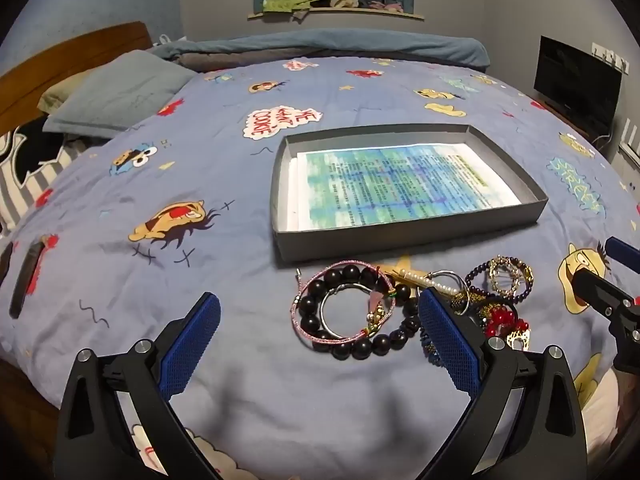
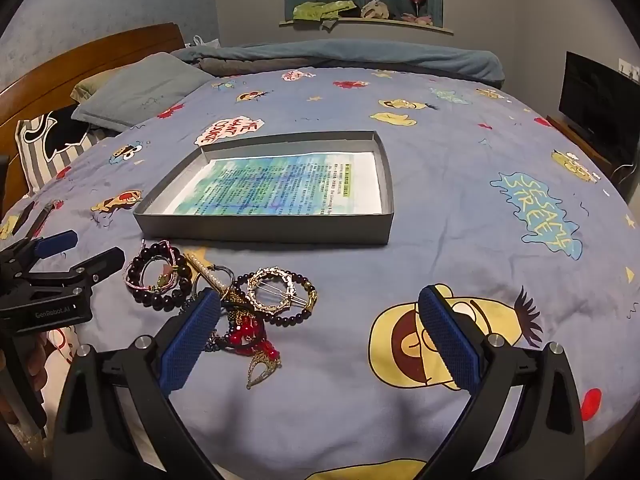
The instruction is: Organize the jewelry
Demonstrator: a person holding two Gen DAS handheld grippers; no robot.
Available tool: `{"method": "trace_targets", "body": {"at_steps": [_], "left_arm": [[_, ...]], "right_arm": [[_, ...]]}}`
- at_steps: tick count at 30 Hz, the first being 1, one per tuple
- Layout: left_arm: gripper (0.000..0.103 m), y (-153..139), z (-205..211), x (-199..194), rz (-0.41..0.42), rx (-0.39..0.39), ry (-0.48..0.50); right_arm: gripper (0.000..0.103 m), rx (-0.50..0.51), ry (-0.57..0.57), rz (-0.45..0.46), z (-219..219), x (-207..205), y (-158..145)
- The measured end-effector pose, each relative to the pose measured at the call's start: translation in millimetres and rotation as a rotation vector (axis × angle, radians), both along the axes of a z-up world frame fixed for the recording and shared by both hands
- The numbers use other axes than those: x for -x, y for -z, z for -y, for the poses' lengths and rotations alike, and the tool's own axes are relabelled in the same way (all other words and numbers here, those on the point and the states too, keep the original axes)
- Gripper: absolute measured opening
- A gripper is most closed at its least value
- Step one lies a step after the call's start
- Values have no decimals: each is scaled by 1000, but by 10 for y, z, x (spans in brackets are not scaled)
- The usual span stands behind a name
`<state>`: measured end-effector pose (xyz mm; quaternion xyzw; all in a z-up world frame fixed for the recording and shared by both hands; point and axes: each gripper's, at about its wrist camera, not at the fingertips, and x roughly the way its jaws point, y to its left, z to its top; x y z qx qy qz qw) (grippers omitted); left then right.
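A pile of jewelry lies on the blue bedspread in front of a shallow grey box (image 1: 408, 236) lined with printed paper. The pile holds a black bead bracelet (image 1: 356, 346), a pink cord bracelet (image 1: 298, 312), a silver ring hoop (image 1: 326, 312), a pearl clip (image 1: 430, 283), a gold round hair clip (image 2: 272, 290) and red bead pieces (image 2: 248, 330). My left gripper (image 1: 320, 312) is open just before the black bracelet. My right gripper (image 2: 320, 308) is open, right of the pile. The box also shows in the right wrist view (image 2: 264, 230).
Pillows (image 1: 120, 92) and a wooden headboard (image 1: 76, 52) are at the far left. A folded blanket (image 1: 332, 46) lies along the bed's far edge. A dark screen (image 1: 576, 84) stands at the right. A windowsill holds clutter behind.
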<state>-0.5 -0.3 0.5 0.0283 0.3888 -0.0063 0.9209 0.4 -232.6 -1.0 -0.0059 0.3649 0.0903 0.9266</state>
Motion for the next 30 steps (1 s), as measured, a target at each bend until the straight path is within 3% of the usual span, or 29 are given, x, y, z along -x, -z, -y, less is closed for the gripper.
{"method": "trace_targets", "body": {"at_steps": [30], "left_arm": [[98, 44, 21, 19, -9, -11, 4]], "right_arm": [[98, 9, 0, -4, -10, 31, 9]]}}
